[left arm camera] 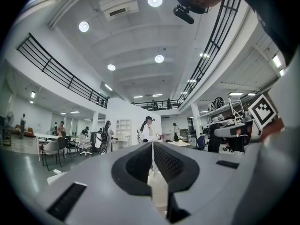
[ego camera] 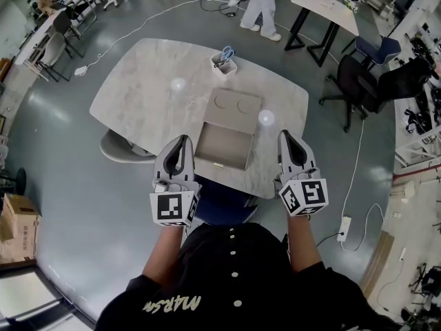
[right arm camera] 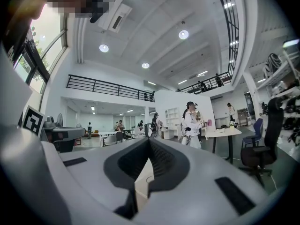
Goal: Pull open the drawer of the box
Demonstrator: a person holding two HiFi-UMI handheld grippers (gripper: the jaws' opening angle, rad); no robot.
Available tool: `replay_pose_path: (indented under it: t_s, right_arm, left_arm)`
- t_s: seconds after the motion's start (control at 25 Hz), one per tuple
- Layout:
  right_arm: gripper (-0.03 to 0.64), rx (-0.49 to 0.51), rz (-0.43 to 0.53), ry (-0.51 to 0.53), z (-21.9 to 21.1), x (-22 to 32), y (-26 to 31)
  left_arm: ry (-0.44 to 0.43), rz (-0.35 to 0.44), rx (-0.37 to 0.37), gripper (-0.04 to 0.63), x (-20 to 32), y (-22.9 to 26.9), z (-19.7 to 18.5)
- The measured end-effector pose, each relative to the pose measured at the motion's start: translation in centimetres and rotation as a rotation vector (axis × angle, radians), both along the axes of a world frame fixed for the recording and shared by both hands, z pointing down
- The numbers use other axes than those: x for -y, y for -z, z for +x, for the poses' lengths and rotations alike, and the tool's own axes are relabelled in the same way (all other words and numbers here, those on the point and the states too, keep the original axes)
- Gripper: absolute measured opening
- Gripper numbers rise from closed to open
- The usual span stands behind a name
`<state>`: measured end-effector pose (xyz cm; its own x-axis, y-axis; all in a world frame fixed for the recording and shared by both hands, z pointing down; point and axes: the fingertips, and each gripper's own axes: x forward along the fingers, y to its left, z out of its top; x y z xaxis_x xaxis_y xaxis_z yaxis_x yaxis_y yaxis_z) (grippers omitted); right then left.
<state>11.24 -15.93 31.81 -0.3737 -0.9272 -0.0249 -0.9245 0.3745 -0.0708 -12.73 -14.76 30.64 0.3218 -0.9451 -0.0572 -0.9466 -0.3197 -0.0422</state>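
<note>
The tan cardboard box (ego camera: pixel 236 104) lies on the marble table (ego camera: pixel 141 81), two round marks on its lid. Its drawer (ego camera: pixel 222 145) stands pulled out toward me, showing an empty tray that reaches the table's near edge. My left gripper (ego camera: pixel 180 142) is held upright just left of the drawer, jaws shut and holding nothing. To the drawer's right my right gripper (ego camera: pixel 286 136) is raised the same way, also shut and empty. In the left gripper view the left gripper (left arm camera: pixel 152 145) points out across the room, and so does the right gripper (right arm camera: pixel 150 139) in the right gripper view.
A small white tub with blue-handled scissors (ego camera: pixel 222 62) stands behind the box. A pale stool (ego camera: pixel 120 149) sits under the table's left side. Black office chairs (ego camera: pixel 365 81) and a second table (ego camera: pixel 324 5) are at the right, and a person (ego camera: pixel 262 5) stands beyond.
</note>
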Motion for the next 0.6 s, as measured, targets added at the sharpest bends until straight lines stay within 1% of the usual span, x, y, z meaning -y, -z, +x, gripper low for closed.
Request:
replay_pose_path:
  t_s: [0.6]
  right_arm:
    - [-0.005,-0.003,-0.002,0.001,-0.34,0.22,0.02]
  left_arm:
    - [-0.003,0.001,-0.003,0.020,0.32,0.19,-0.12]
